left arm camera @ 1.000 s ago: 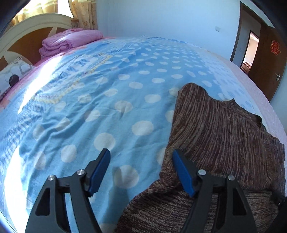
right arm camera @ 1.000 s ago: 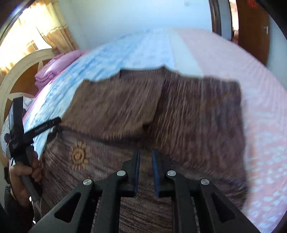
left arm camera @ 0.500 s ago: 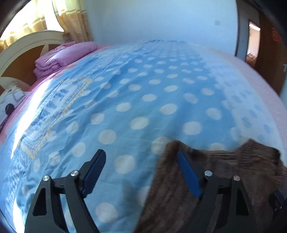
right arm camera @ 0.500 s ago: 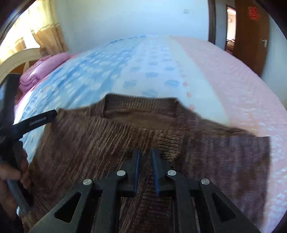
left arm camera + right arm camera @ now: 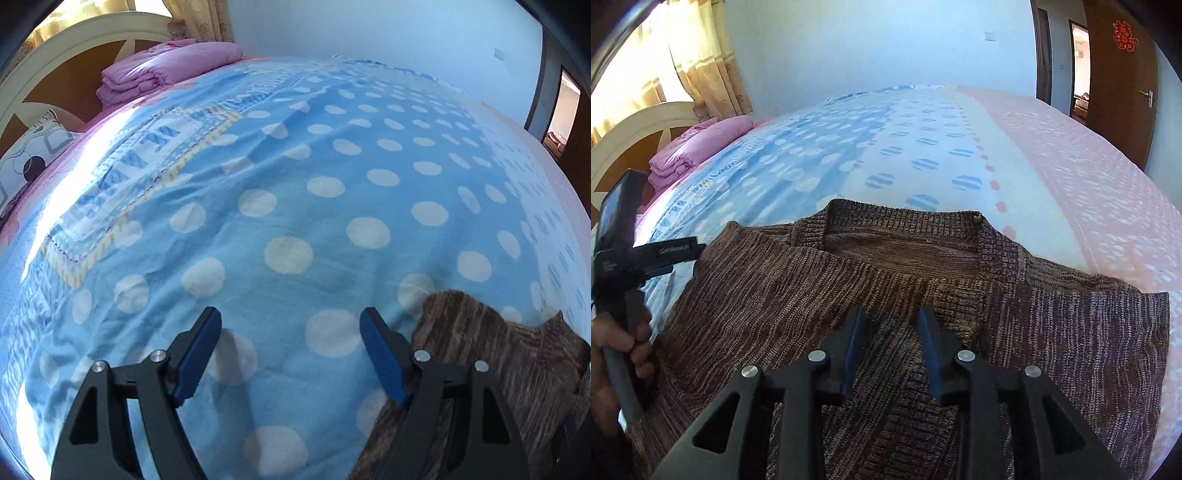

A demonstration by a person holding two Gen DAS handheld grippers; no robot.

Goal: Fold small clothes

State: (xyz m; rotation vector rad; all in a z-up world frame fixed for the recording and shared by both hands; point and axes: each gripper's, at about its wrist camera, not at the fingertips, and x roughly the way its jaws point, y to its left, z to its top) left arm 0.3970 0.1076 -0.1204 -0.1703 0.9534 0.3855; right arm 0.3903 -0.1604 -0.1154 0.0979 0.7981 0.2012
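**Inspector:** Item under inspection: brown knit sweater (image 5: 923, 280), lying flat on the bed (image 5: 1071, 147), collar (image 5: 901, 225) toward the far side. A folded layer lies across its body below the collar.

**Assistant:** Gripper states?

**Inspector:** Right gripper (image 5: 890, 350) sits over the middle of the sweater, below the collar, jaws parted to a moderate gap with nothing between them. Left gripper (image 5: 291, 354) hangs over the dotted blue blanket (image 5: 295, 184), just beside the sweater's left edge (image 5: 480, 332), jaws spread wide and empty.

**Assistant:** Handling assessment?

**Inspector:** Judged soft, limp and light, with a ribbed knit that should grip well and not slip. It will sag and stretch if lifted from one point. Recommended hold: pinch at an outer edge or corner, taking both layers, one gripper to each side of the collar line.

**Assistant:** Any markings?

**Inspector:** White lettering on the left tool's arm (image 5: 676, 249), too small to read. Large blue letters on the blanket panel (image 5: 147, 155), left of the sweater, distorted and not legible as a word. Red paper emblem on the door (image 5: 1124, 35), beyond the bed. Folded pink bedding (image 5: 170, 70) by the headboard (image 5: 74, 44).
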